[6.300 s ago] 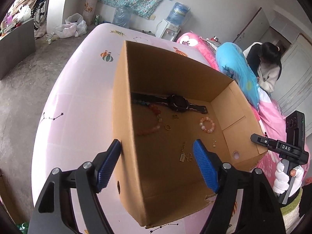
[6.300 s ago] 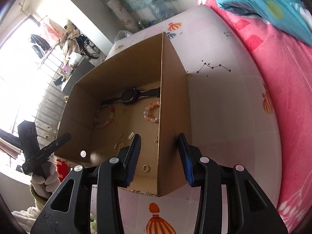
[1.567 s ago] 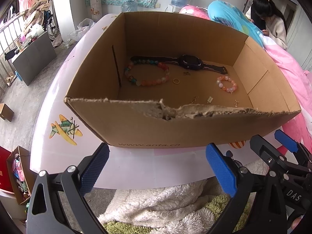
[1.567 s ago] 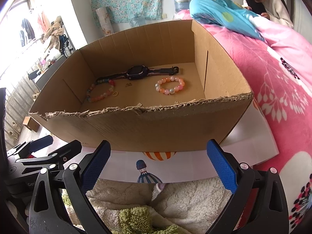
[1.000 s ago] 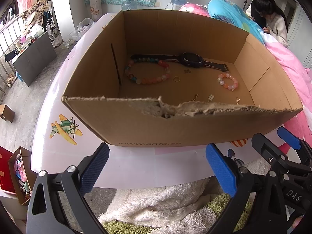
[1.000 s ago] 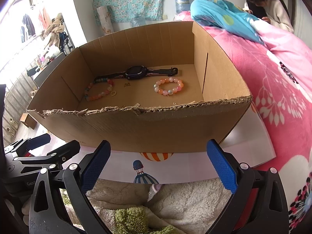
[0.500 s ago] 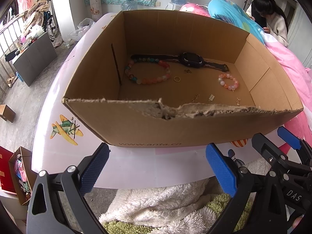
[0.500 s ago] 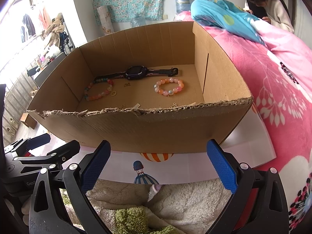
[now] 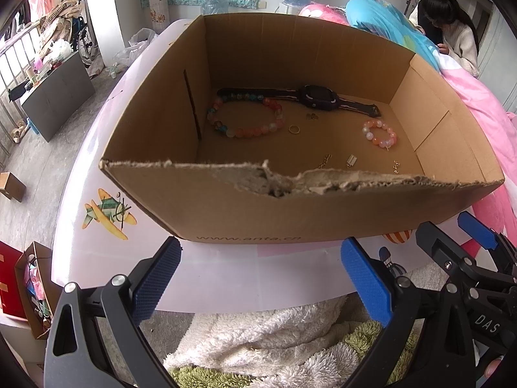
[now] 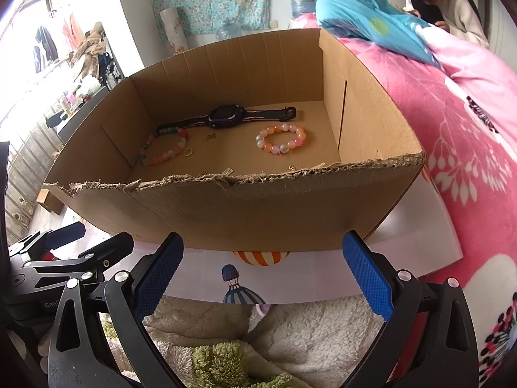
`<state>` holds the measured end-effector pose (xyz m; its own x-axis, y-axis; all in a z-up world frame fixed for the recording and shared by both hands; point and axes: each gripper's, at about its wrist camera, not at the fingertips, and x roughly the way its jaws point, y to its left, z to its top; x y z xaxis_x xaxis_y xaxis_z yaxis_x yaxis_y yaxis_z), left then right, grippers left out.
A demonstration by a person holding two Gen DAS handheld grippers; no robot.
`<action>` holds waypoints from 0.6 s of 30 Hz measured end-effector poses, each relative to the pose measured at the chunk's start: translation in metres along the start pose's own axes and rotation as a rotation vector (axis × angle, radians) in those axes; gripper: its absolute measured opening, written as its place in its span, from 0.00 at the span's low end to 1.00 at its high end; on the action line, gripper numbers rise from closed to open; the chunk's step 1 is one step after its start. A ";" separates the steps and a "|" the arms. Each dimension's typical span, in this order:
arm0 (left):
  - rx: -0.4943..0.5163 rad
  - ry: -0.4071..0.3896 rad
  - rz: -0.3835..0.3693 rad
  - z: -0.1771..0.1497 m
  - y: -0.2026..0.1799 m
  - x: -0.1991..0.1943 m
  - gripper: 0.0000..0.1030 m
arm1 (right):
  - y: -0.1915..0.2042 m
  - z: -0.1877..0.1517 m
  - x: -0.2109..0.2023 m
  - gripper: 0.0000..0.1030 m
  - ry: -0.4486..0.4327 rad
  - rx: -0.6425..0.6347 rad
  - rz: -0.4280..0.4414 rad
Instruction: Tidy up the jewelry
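Note:
An open cardboard box with a torn near rim stands on a pink table. On its floor lie a black watch, a large multicolour bead bracelet, a small pink bead bracelet, a gold ring and small gold pieces. My left gripper hangs open before the box's near wall, empty. My right gripper is open and empty too, just short of the same wall.
Fluffy white and green fabric lies below the table edge. A pink quilt and a blue pillow lie to the right, with a person sitting beyond. A grey cabinet stands on the floor at left.
Since 6.3 s ago both grippers have pulled back from the box's side walls to its near side. Over the last second nothing visibly moves.

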<state>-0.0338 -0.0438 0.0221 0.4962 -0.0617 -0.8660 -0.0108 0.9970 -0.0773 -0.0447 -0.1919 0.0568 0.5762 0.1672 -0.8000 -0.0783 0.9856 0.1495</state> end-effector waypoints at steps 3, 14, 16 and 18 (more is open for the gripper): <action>-0.001 0.004 0.001 0.000 0.000 0.001 0.94 | 0.000 0.000 0.001 0.92 0.003 0.001 0.002; -0.005 0.023 0.008 0.002 -0.001 0.006 0.94 | -0.002 0.000 0.007 0.92 0.026 0.008 0.016; -0.005 0.025 0.010 0.002 -0.001 0.006 0.94 | -0.002 0.001 0.008 0.92 0.028 0.008 0.017; -0.005 0.026 0.011 0.003 -0.001 0.007 0.94 | -0.003 0.002 0.009 0.92 0.029 0.009 0.018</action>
<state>-0.0280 -0.0454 0.0178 0.4733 -0.0519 -0.8794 -0.0205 0.9973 -0.0699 -0.0382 -0.1931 0.0504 0.5510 0.1854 -0.8136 -0.0807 0.9823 0.1692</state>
